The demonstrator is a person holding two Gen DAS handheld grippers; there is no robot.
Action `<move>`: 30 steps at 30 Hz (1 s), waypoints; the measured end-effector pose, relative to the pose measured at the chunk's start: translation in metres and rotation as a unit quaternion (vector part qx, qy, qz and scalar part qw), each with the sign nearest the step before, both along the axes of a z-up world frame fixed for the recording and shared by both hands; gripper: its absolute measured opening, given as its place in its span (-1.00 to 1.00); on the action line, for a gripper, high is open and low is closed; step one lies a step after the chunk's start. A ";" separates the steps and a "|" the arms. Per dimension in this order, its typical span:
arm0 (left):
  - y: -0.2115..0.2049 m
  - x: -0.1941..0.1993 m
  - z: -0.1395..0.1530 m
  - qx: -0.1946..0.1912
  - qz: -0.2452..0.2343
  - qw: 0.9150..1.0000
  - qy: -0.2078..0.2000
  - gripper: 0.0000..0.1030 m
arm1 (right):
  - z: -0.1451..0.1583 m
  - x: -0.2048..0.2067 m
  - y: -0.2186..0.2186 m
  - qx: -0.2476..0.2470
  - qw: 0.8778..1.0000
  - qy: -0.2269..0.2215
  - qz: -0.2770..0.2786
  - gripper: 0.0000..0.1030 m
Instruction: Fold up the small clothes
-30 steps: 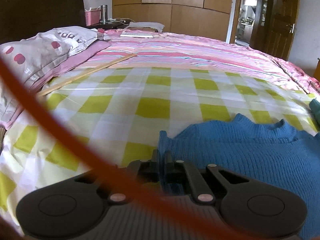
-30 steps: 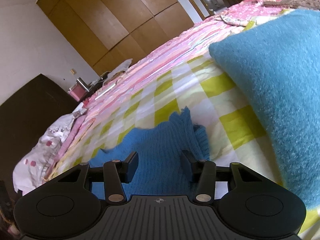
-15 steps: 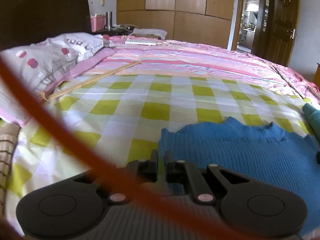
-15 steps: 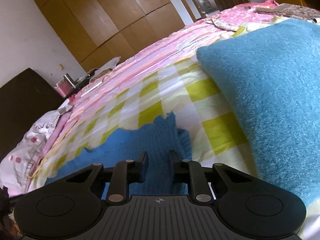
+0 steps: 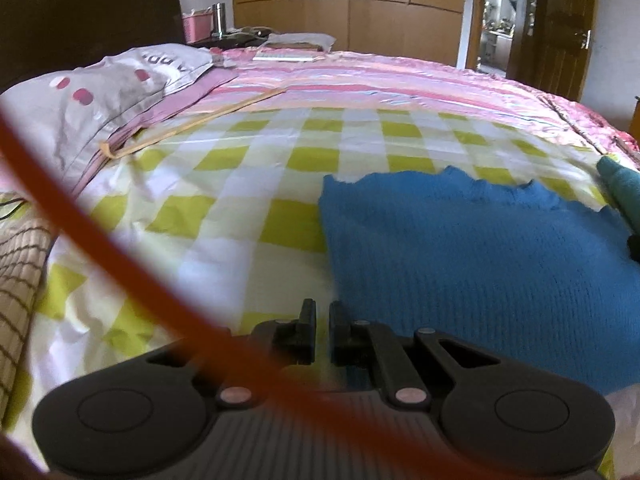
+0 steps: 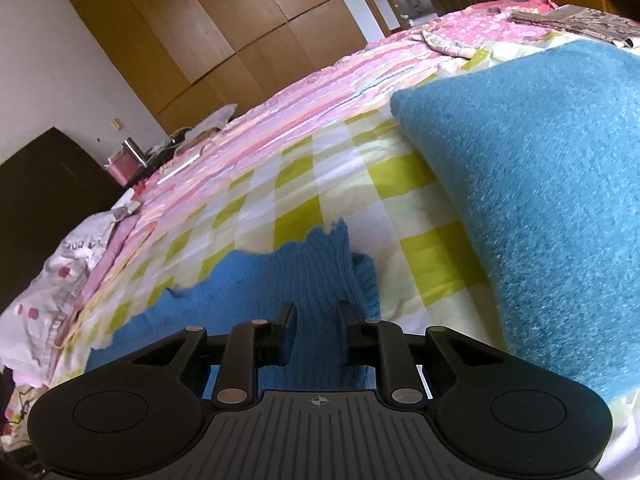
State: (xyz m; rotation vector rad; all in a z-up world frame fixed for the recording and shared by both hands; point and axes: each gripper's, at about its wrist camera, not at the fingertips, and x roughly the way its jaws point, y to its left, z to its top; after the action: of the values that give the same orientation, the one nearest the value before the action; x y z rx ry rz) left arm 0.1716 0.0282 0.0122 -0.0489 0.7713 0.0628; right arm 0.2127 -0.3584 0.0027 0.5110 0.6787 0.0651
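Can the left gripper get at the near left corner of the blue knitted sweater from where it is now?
Probably yes. The left gripper sits right at that edge of the blue knitted sweater, jaws almost closed, and only an orange cable crosses close to the camera, not the fabric.

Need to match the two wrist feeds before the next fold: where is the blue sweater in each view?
Left wrist: blue sweater fills the lower right, its near left corner at the left gripper.
Right wrist: sweater lies bottom centre, a bunched part between the fingers of the right gripper.
Shared landmark: the pink basket beside the headboard.
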 end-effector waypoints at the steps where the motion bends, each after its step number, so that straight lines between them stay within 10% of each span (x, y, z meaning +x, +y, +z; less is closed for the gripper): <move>1: 0.000 -0.002 0.001 0.002 0.001 1.000 0.000 -0.74 | 0.002 -0.001 0.000 0.000 1.000 -0.002 -0.001 -0.62; 30: -0.020 -0.036 -0.003 0.010 -0.014 1.000 0.022 -0.73 | 0.005 -0.002 0.001 -0.021 1.000 0.009 0.004 -0.48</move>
State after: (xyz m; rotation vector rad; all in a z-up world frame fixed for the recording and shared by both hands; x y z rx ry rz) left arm 0.1359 0.0081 0.0096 -0.0186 0.8149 0.0456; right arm 0.2111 -0.3570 0.0078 0.4687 0.6987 0.0528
